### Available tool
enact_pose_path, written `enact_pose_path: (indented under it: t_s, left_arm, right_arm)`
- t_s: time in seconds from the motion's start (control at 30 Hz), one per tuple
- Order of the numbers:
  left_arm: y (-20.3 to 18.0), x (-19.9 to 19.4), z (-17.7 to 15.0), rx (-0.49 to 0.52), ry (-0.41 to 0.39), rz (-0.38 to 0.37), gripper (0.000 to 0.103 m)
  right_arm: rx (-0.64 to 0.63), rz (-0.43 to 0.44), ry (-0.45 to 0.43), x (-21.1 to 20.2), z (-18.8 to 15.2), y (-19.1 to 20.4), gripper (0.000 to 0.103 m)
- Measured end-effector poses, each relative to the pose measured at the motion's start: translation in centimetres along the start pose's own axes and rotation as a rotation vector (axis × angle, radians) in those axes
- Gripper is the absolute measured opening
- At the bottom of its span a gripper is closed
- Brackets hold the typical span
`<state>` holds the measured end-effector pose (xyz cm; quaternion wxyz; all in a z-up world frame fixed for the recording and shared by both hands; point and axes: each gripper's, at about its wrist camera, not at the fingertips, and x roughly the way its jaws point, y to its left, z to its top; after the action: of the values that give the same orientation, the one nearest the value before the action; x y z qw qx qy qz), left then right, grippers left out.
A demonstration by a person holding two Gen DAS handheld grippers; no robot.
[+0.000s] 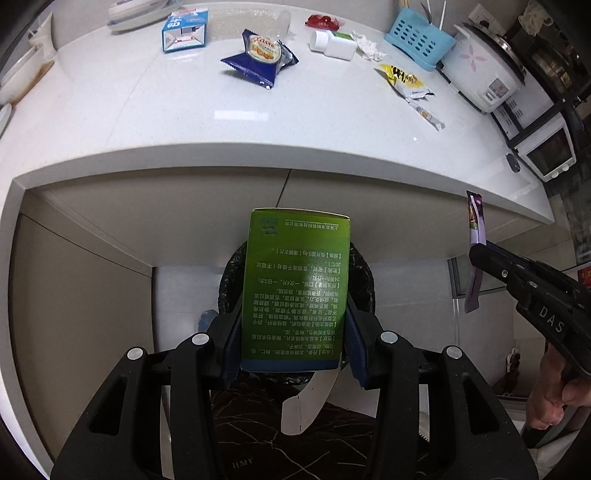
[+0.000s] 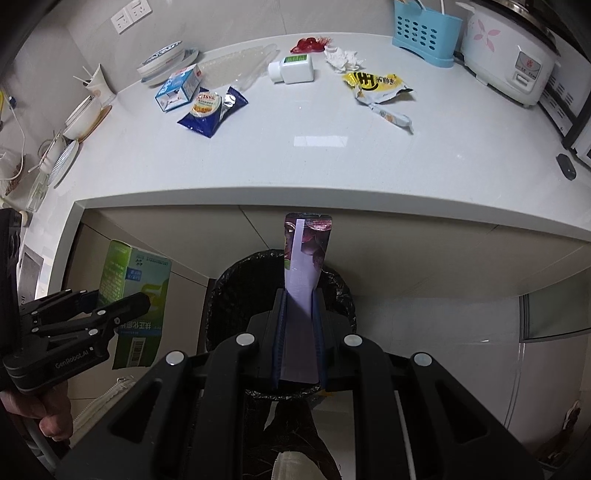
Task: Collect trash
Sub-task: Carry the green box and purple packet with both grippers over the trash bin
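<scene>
My left gripper (image 1: 293, 325) is shut on a green medicine box (image 1: 295, 288), held upright above a bin lined with a black bag (image 1: 360, 273) that stands below the counter edge. The box also shows in the right wrist view (image 2: 138, 295). My right gripper (image 2: 298, 321) is shut on a purple snack wrapper (image 2: 306, 258), held above the same bin (image 2: 229, 291). The wrapper also shows in the left wrist view (image 1: 474, 236). Trash lies on the white counter (image 1: 184, 110): a blue snack bag (image 1: 258, 59), a white bottle (image 1: 334, 43), crumpled tissue (image 1: 367, 46), a yellow wrapper (image 1: 404, 79) and a blue-white carton (image 1: 184, 31).
A blue basket (image 1: 419, 37), a rice cooker (image 1: 484, 66) and a toaster oven (image 1: 546, 151) stand at the counter's right. Plates (image 2: 166, 61) and bowls (image 2: 83, 118) sit at the left. A red wrapper (image 1: 321, 20) lies at the back. Cabinet fronts (image 1: 92, 295) flank the bin.
</scene>
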<state>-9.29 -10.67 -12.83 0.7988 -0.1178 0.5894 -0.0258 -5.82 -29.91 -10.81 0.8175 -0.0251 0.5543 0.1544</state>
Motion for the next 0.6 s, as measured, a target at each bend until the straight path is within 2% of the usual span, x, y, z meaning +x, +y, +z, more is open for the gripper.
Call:
enact_pose_path:
  t_s: [0.33,0.43,0.6]
  left_arm:
    - [0.4,3.5,-0.6,0.026,0.017,0.016,0.045]
    - [0.4,4.7,-1.0,0.051,0.005,0.040,0.045]
    - [1.4,7.1,-1.6,0.033,0.031,0.066,0.045]
  right_arm:
    - [0.004,-0.013,0.017,3.0,-1.2,-0.7,0.013]
    - [0.009,-0.011,0.037,4.3,-1.8,-0.9,0.013]
    - [0.019,-0.003,0.065,5.8,-2.5,-1.0,0.013]
